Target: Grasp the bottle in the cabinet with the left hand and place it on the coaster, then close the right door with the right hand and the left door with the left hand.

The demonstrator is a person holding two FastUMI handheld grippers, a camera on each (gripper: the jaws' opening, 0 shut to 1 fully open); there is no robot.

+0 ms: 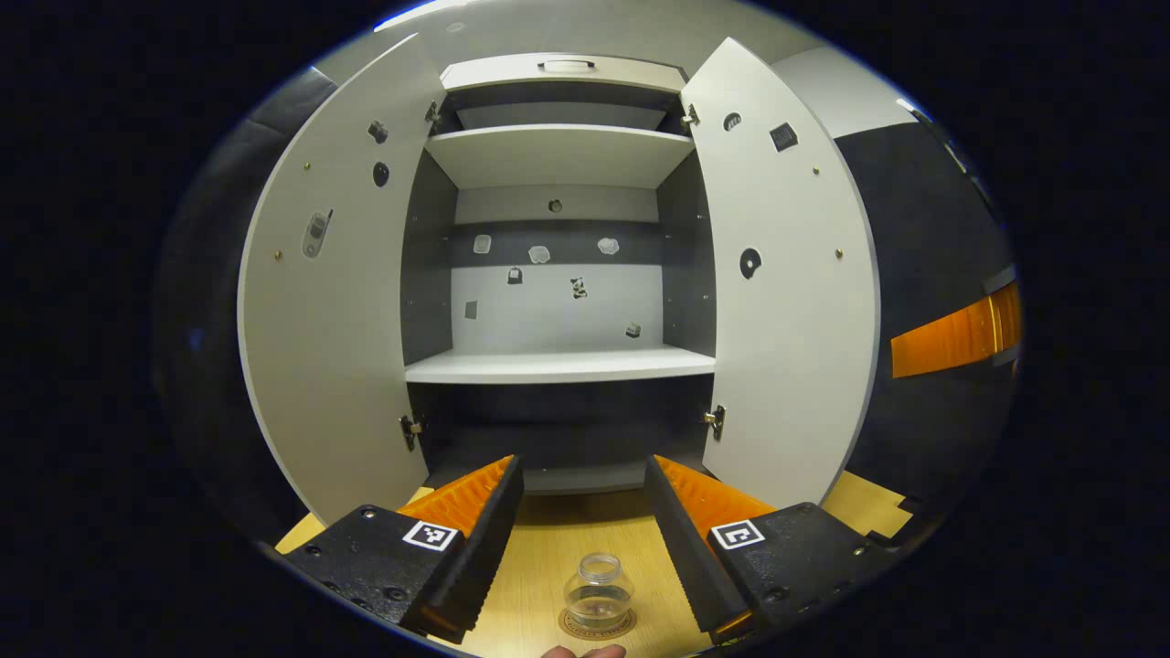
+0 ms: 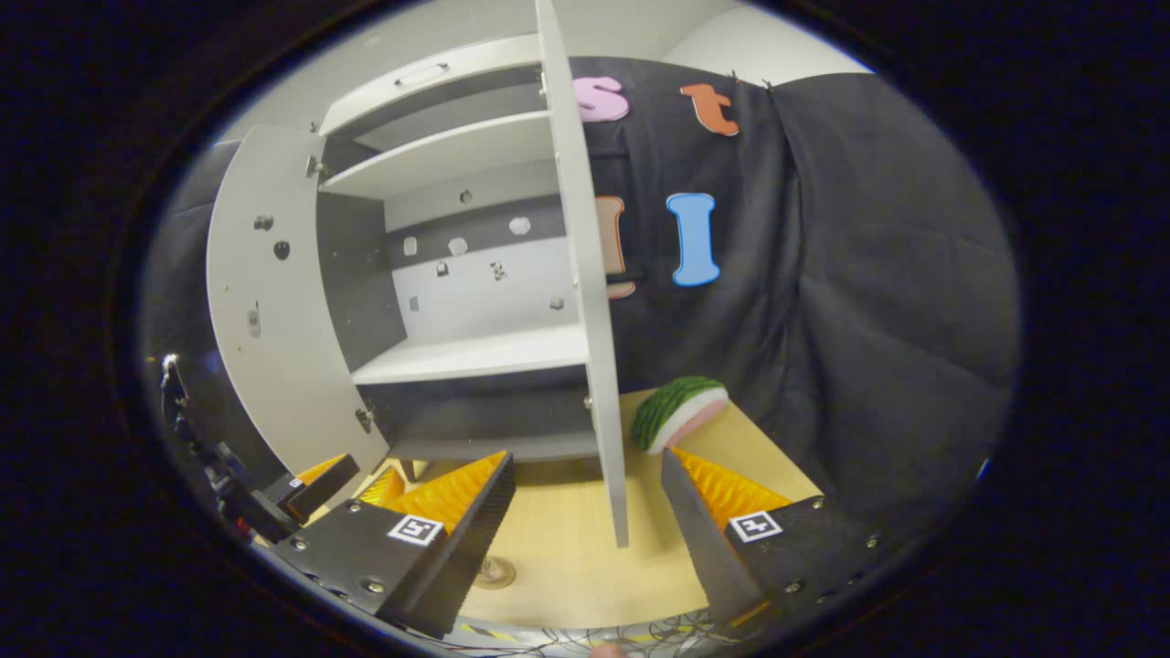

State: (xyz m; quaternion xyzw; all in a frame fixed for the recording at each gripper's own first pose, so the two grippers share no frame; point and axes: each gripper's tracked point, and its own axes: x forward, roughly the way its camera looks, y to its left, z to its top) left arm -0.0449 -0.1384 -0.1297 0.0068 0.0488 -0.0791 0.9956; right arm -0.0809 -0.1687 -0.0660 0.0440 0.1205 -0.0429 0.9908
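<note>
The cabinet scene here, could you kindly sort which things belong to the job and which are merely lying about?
Part of the job:
bottle, standing on the coaster
right door, open
left door, open
left gripper, open
right gripper, open

Just lying about:
watermelon slice on the table
stickers inside the cabinet

Both views face the open cabinet (image 1: 558, 366) nearby.

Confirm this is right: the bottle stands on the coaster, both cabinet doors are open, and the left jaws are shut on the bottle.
Wrong on the jaws. In the left gripper view, the left gripper is open, the bottle standing free on the coaster. Both doors are open.
</note>
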